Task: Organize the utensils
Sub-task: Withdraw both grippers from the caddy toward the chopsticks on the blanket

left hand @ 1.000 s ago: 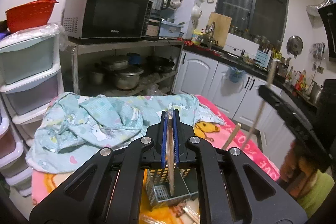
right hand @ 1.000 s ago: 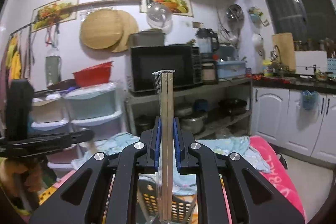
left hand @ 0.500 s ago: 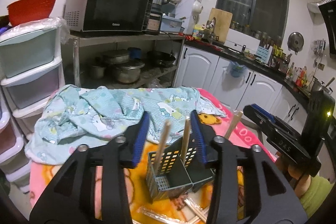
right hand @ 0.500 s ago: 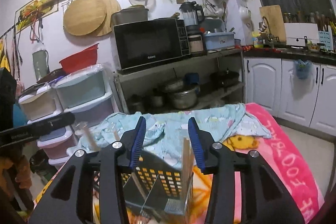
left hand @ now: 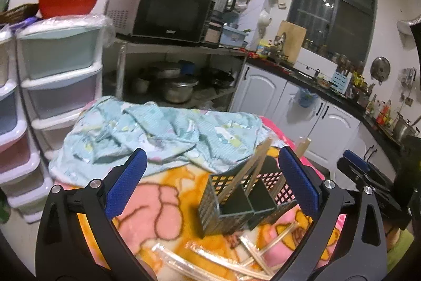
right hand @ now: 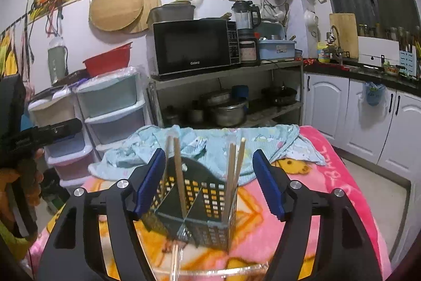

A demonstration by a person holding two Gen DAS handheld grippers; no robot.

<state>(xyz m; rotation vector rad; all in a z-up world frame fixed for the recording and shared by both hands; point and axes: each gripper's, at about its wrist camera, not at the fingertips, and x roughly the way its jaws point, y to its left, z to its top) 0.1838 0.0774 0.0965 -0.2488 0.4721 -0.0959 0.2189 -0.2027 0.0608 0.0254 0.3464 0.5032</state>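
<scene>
A black mesh utensil caddy [left hand: 244, 204] with compartments stands on the cartoon blanket; it also shows in the right wrist view [right hand: 200, 204]. Wooden chopsticks [right hand: 179, 175] stand upright in it, one pair on the left and another pair [right hand: 235, 170] on the right. My left gripper [left hand: 210, 186] is open and empty, above and to the left of the caddy. My right gripper [right hand: 209, 186] is open and empty, its fingers on either side of the caddy from above. Clear plastic chopstick sleeves [left hand: 210, 260] lie on the blanket in front of the caddy.
A crumpled light blue cloth [left hand: 158, 136] lies behind the caddy. Plastic drawer units [left hand: 58, 86] stand at the left. A metal shelf with a microwave [right hand: 192, 49] and pots is behind. White cabinets [right hand: 368, 117] run along the right.
Both grippers were shut on chopsticks a second ago. They opened, the chopsticks now stand in the caddy, and both grippers have opened wider and drawn back.
</scene>
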